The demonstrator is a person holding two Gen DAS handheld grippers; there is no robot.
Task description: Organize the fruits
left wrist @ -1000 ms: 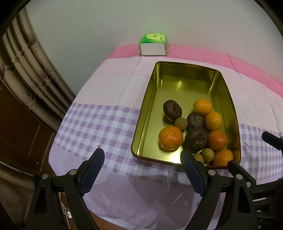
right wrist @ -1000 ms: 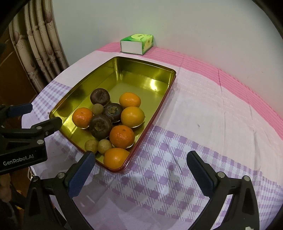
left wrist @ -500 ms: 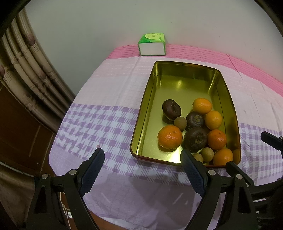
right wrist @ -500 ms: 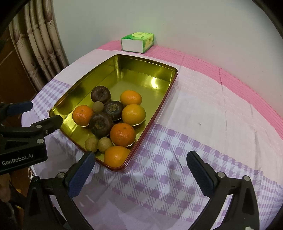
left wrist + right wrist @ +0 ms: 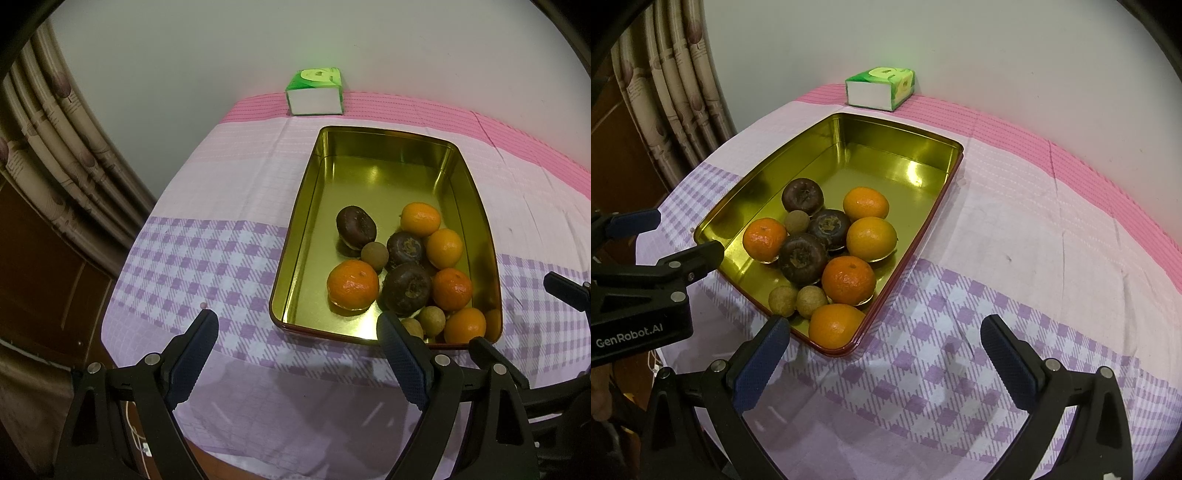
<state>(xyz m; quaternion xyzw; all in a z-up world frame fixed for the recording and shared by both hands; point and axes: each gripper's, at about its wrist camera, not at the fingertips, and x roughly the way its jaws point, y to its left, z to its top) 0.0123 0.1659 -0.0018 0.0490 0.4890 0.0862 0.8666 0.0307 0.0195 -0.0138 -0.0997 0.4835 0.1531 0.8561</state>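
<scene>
A gold metal tray (image 5: pixel 295 236) (image 5: pixel 746 184) lies on the checked cloth. Several oranges (image 5: pixel 352 284) (image 5: pixel 849 280), dark purple fruits (image 5: pixel 355 227) (image 5: pixel 802 259) and small tan round fruits (image 5: pixel 374 256) (image 5: pixel 783 300) are clustered at its near end. My left gripper (image 5: pixel 297 334) hovers open over the cloth by the tray's near left corner, nothing between its fingers. My right gripper (image 5: pixel 882 338) is open too, above the cloth off the tray's near right corner, empty. The left gripper's body (image 5: pixel 642 291) shows at the left of the right wrist view.
A green and white tissue box (image 5: pixel 314 92) (image 5: pixel 881 88) stands at the far edge against the wall. Curtains (image 5: pixel 55 147) and dark wooden furniture border the table's left side. A thin white cable hangs below the front edge (image 5: pixel 138 439).
</scene>
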